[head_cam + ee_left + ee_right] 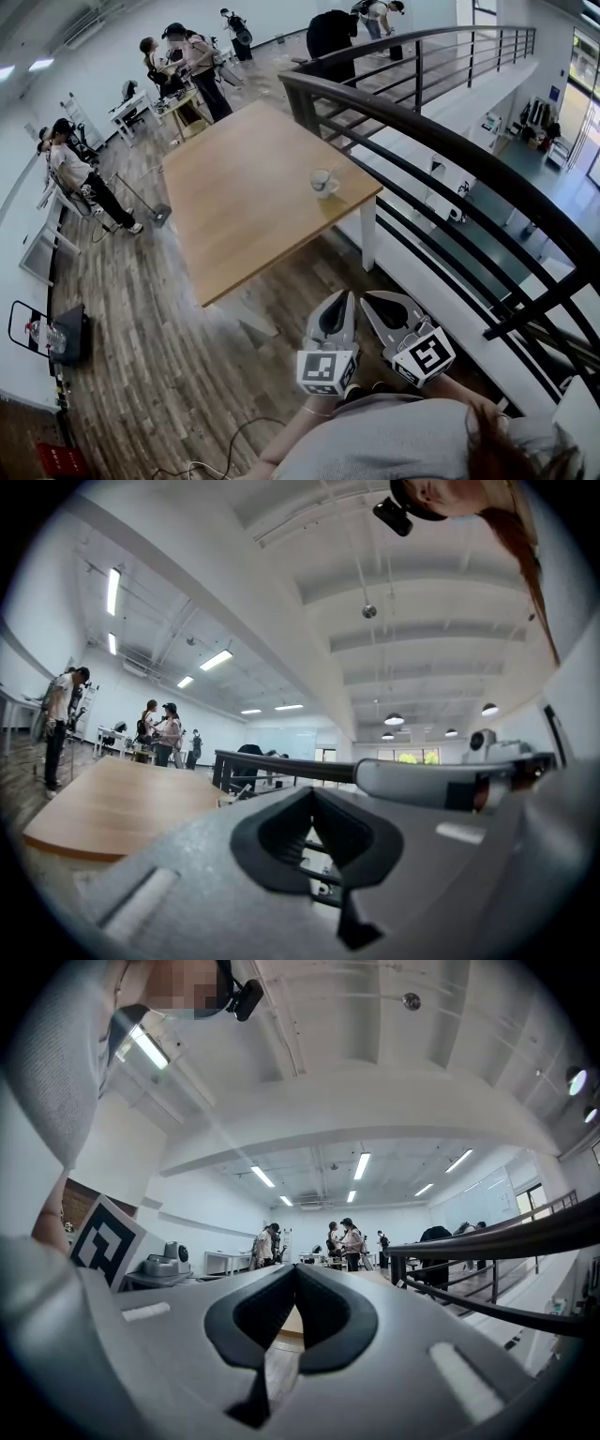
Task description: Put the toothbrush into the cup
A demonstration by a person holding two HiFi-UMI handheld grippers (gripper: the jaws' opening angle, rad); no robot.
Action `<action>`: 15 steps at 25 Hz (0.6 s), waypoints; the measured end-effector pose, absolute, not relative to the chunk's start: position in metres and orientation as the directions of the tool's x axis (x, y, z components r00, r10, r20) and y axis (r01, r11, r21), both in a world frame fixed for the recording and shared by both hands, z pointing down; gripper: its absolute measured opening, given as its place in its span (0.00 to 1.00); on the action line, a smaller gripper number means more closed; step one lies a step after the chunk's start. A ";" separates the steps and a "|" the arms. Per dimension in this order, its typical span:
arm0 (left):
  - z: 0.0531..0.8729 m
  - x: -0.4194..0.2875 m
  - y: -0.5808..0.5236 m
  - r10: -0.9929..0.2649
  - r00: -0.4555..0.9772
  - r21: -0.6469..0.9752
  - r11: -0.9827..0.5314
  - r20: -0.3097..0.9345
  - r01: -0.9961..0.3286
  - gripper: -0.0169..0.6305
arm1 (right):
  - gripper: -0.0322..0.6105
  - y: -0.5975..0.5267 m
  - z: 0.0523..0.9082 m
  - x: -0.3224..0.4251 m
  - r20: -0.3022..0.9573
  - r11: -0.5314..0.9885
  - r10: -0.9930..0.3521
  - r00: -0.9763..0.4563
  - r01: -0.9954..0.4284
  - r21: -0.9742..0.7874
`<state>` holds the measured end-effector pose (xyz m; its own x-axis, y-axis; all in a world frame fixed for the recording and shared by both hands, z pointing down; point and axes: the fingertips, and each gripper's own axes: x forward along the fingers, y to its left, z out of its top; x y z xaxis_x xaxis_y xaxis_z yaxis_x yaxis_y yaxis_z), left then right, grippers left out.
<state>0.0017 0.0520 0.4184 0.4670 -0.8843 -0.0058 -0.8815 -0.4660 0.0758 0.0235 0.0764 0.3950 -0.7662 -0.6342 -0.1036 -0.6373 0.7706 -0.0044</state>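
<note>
Wood flooring is stretching under a pale wooden surface (pixel 244 187) on an upper level, with a curved black railing (pixel 450 141) sweeping along its right side and people (pixel 187 66) standing at desks farther back. A small cup (pixel 324 182) is sitting on the surface near its right corner; something thin seems to be leaning inside it, too small to tell whether it is the toothbrush. Left tongs (pixel 343 296) and right tongs (pixel 372 300) are hovering side by side close to the person's body, well short of the surface, both clenched with nothing between their tips.
</note>
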 end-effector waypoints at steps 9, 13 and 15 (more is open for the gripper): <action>0.416 -0.005 0.057 -0.891 0.454 0.074 -0.454 -0.017 -0.888 0.03 | 0.06 0.083 0.395 0.015 -0.100 0.784 -0.616 -0.781 -0.620 0.011; 0.416 -0.008 0.056 -0.892 0.452 0.073 -0.452 -0.018 -0.889 0.03 | 0.06 0.081 0.394 0.013 -0.099 0.783 -0.618 -0.780 -0.622 0.013; 0.417 -0.009 0.055 -0.892 0.451 0.074 -0.451 -0.018 -0.889 0.03 | 0.06 0.080 0.395 0.013 -0.098 0.782 -0.619 -0.779 -0.623 0.012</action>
